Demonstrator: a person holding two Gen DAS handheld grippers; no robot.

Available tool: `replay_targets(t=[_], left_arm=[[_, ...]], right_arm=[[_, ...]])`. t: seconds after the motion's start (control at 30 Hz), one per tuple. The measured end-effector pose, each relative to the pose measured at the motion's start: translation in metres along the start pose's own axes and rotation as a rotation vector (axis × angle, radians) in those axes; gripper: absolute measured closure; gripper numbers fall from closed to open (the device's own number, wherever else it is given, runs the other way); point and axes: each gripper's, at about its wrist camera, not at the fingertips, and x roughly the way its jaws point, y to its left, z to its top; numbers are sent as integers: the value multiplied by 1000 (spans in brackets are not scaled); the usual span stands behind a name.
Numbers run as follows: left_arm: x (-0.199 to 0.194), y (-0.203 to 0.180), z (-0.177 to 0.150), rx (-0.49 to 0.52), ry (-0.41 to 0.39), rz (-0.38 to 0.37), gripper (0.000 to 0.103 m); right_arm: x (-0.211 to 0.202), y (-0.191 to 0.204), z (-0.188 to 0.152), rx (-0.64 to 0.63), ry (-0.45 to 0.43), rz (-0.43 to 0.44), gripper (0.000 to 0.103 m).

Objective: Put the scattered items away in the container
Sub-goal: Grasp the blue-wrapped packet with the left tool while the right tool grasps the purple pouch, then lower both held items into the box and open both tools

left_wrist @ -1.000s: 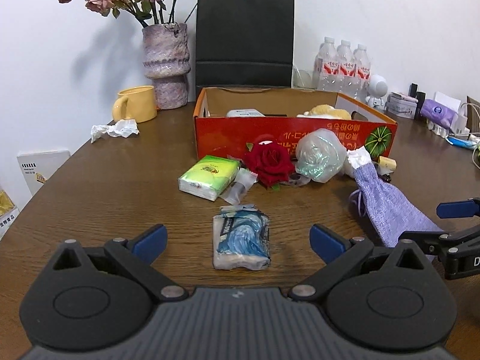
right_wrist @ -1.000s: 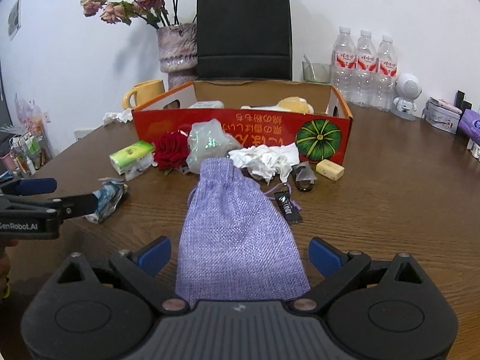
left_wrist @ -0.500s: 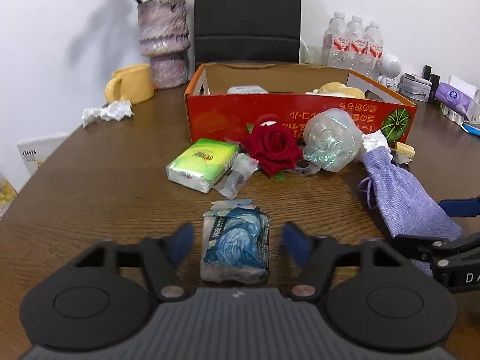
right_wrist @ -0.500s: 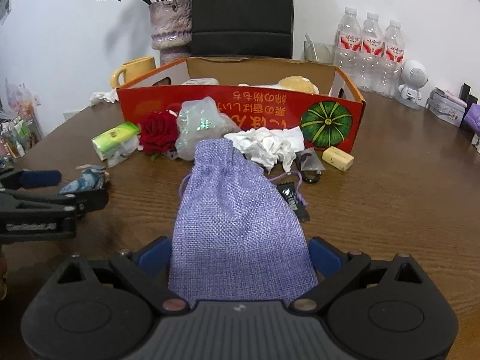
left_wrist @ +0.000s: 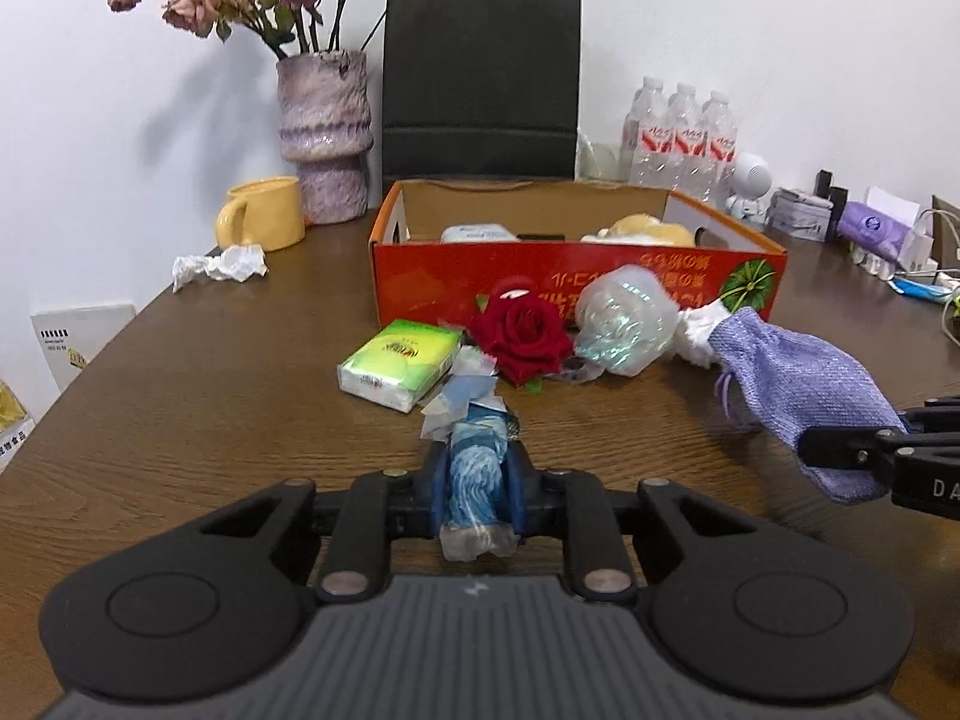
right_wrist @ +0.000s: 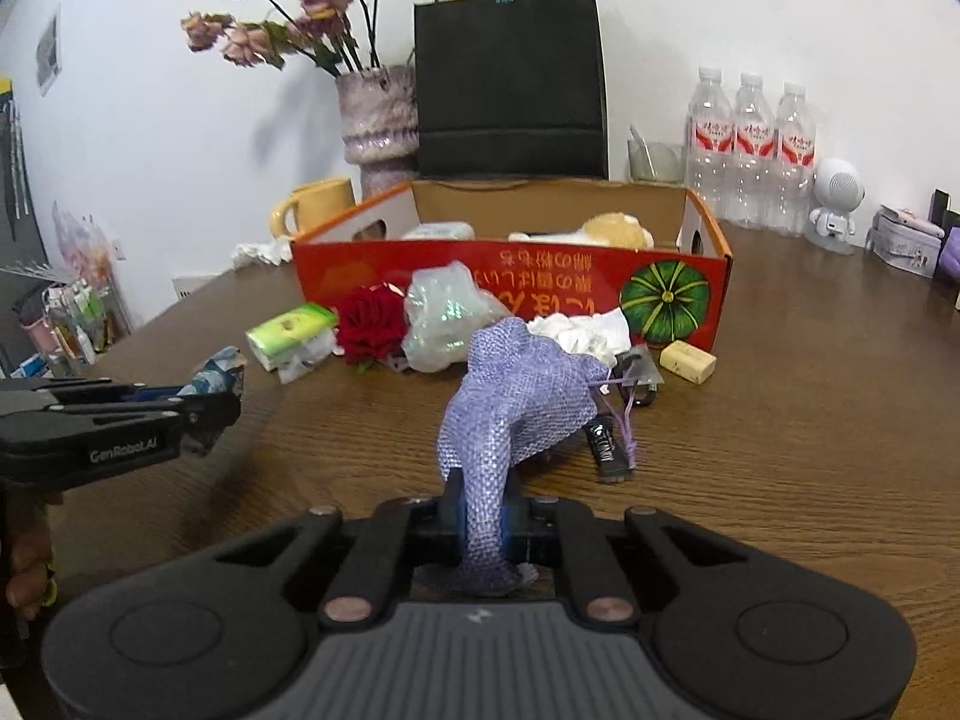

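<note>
**Both grippers clamped on items, box not yet loaded with them**

Left gripper (left_wrist: 477, 495): jaws pressed onto the blue-and-white plastic-wrapped tissue pack (left_wrist: 474, 474), squeezed narrow between the blue pads. Pack sticks out toward 12 o'clock past the fingertips, torn wrapper flap at its far end.

Right gripper (right_wrist: 483, 519): jaws pinching the bottom end of the lilac woven drawstring pouch (right_wrist: 516, 396). Fabric bunched between the pads; the pouch rises toward 12 and its gathered mouth droops to 1 o'clock, cord hanging. In the left wrist view the same pouch (left_wrist: 798, 384) sits at 3 o'clock, held off the brown wood-grain table (left_wrist: 180, 420).

Container: red-orange open cardboard box with green pumpkin print (right_wrist: 666, 300), at 12 o'clock from both grippers, well apart from them. Inside: a pale wipes pack and a yellowish soft item, only partly seen.

Loose along the box's near wall, left wrist view:
- green tissue pack (left_wrist: 399, 363), 11 o'clock
- red artificial rose (left_wrist: 525, 336), 12 o'clock, touching the box front
- crumpled iridescent clear film ball (left_wrist: 624, 327), 1 o'clock, just beside the rose

Right wrist view adds crumpled white paper (right_wrist: 585, 330) behind the pouch, a cream block (right_wrist: 687, 360) at 1 o'clock, a small black stick (right_wrist: 609, 450) just beside the pouch cord.
</note>
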Motion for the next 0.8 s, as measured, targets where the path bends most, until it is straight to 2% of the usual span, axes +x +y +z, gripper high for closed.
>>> replay_targets(t=[0.23, 0.37, 0.5, 0.6, 0.8], left_arm=[[-22, -5, 16, 18, -74, -32, 83], [-28, -6, 42, 44, -121, -61, 82], [-23, -6, 88, 79, -154, -94, 82], [-9, -11, 128, 119, -180, -64, 82], [50, -16, 194, 71, -101, -67, 82]], right_arm=[[-17, 5, 6, -26, -34, 8, 94], [-27, 3, 23, -31, -73, 20, 94], [-29, -7, 59, -34, -95, 35, 94], [-19, -21, 96, -30, -87, 32, 94], [27, -42, 172, -10, -21, 22, 94]])
